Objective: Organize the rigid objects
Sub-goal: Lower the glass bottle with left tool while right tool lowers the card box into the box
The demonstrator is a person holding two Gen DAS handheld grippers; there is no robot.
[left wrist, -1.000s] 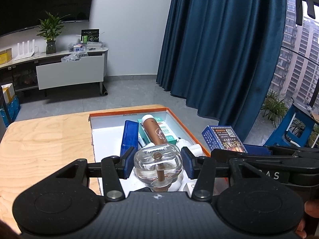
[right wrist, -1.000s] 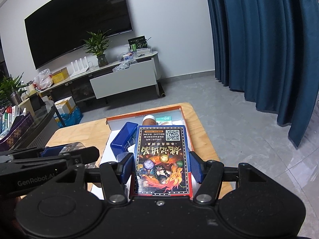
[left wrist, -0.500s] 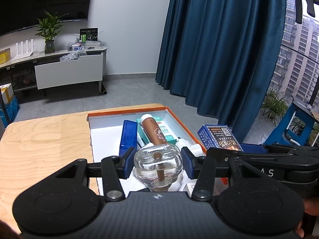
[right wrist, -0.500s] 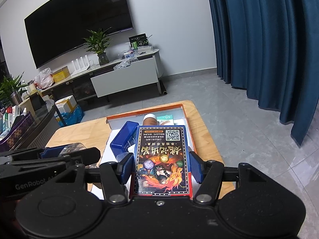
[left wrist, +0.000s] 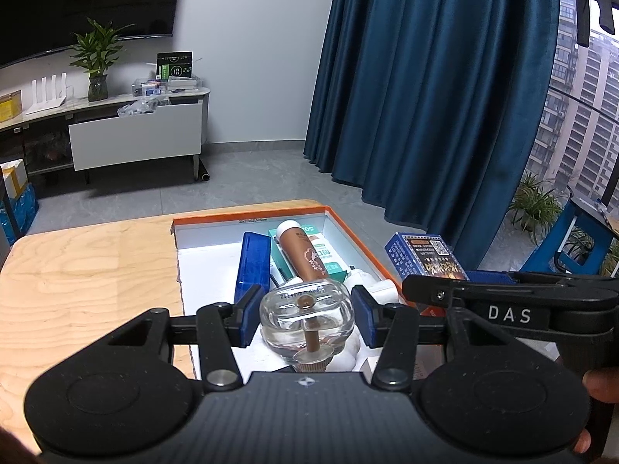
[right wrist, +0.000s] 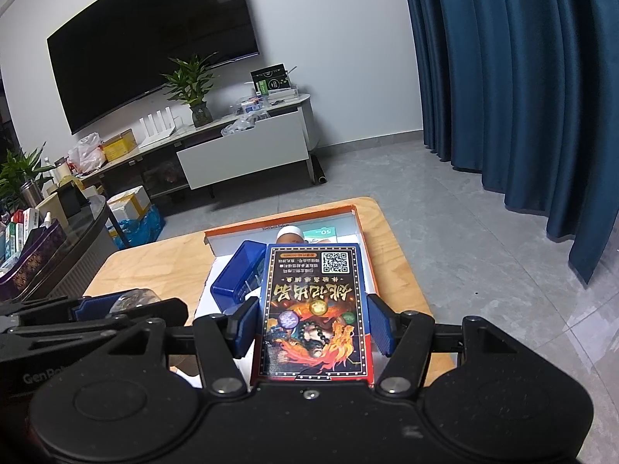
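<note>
Nothing has visibly moved since a second ago. The left gripper still pinches a clear glass bottle above the near end of the orange-rimmed box on the desk. To its right, the right gripper stays clamped on a blue card box, held over the same box.

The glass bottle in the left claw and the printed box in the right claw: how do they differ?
The glass bottle is clear and rounded; the printed box is opaque, flat and rectangular. The bottle shows a brown stem inside; the box shows dark artwork and a QR code. The box reaches well beyond its claw, the bottle barely. Both are gripped between blue pads above the orange-rimmed tray.
</note>
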